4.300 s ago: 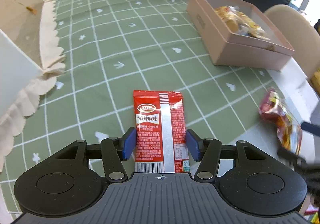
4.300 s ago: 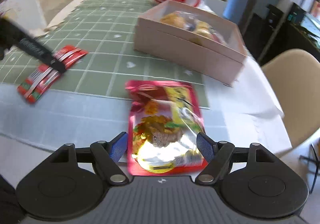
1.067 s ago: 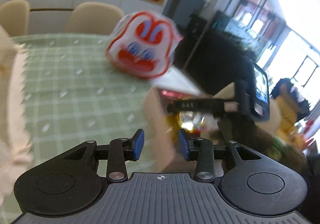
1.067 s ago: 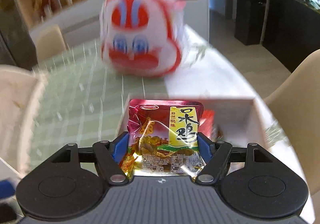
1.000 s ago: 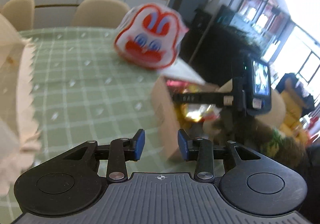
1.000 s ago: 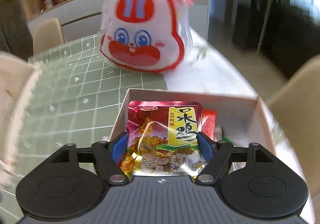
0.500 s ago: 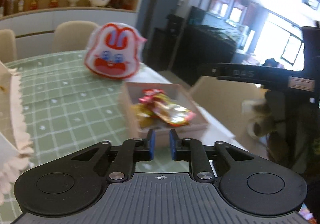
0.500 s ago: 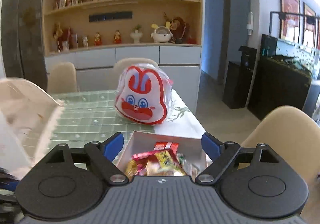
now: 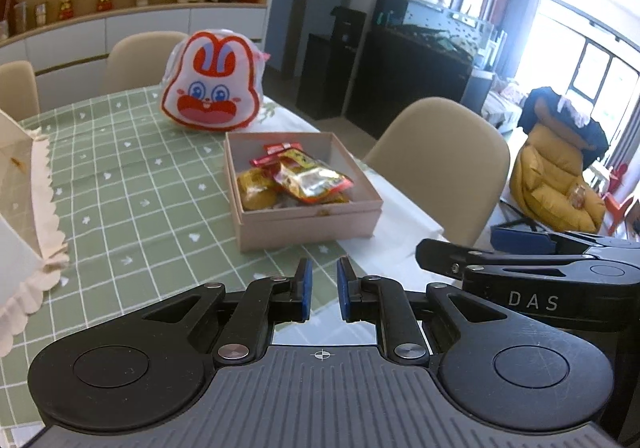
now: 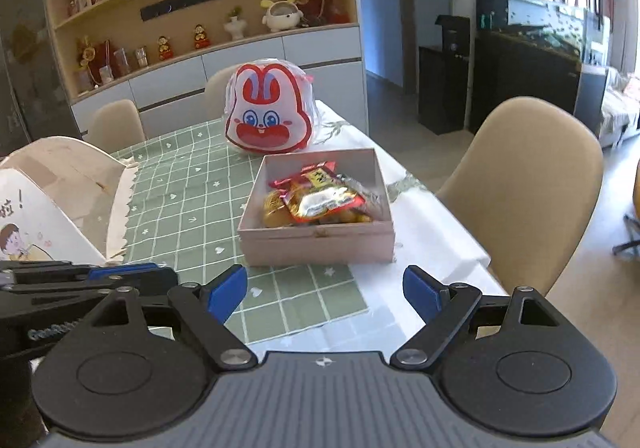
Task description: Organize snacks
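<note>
A pink cardboard box [image 9: 308, 222] stands on the table and holds several snack packets [image 9: 306, 178], a red and yellow one on top. It also shows in the right wrist view [image 10: 320, 240] with the snack packets [image 10: 320, 198] inside. My left gripper [image 9: 322, 286] is nearly shut and empty, held back from the box near the table's front edge. My right gripper [image 10: 326, 288] is wide open and empty, also back from the box. The right gripper's side [image 9: 532, 272] shows at the right of the left wrist view.
A red and white rabbit-face bag [image 9: 212, 88] sits behind the box on the green checked tablecloth [image 9: 132, 184]. A white scalloped-edge paper box [image 9: 24, 208] stands at the left. Beige chairs [image 9: 444, 164] surround the table. The white table edge [image 10: 432, 224] lies right of the box.
Both grippers have pulled back and up from the box. The right gripper has let go of the red and yellow packet, which now lies in the box. The left gripper has narrowed.
</note>
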The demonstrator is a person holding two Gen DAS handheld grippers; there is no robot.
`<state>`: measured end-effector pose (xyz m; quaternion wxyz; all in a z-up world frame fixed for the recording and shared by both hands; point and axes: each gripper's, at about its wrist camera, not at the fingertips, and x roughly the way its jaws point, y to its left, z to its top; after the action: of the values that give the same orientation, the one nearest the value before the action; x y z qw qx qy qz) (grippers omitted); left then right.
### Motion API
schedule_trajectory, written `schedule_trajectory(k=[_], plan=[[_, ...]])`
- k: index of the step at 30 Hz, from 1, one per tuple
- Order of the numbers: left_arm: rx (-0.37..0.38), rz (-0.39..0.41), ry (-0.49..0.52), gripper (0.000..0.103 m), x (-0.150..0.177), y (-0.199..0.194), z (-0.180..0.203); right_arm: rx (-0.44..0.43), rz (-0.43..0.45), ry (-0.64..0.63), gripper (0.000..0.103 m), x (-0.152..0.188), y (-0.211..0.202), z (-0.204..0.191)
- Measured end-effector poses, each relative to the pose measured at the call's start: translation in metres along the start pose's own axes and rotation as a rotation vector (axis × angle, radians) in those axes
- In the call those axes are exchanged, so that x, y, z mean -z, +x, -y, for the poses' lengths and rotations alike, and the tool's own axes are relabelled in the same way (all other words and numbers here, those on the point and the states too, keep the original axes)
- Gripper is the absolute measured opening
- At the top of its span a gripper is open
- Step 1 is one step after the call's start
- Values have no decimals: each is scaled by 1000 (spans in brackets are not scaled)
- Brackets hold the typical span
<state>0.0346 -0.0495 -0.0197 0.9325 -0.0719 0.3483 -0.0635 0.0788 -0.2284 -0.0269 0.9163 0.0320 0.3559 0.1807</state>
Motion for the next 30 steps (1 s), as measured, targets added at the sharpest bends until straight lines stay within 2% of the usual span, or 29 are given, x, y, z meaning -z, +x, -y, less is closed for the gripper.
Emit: schedule_trajectory(k=[9, 30], plan=[[-23, -40, 1, 17, 5, 2, 4, -2, -49, 18, 86, 10, 5, 1], [-27, -55, -4, 17, 7, 8, 3, -8, -93, 7, 86, 12, 15, 3]])
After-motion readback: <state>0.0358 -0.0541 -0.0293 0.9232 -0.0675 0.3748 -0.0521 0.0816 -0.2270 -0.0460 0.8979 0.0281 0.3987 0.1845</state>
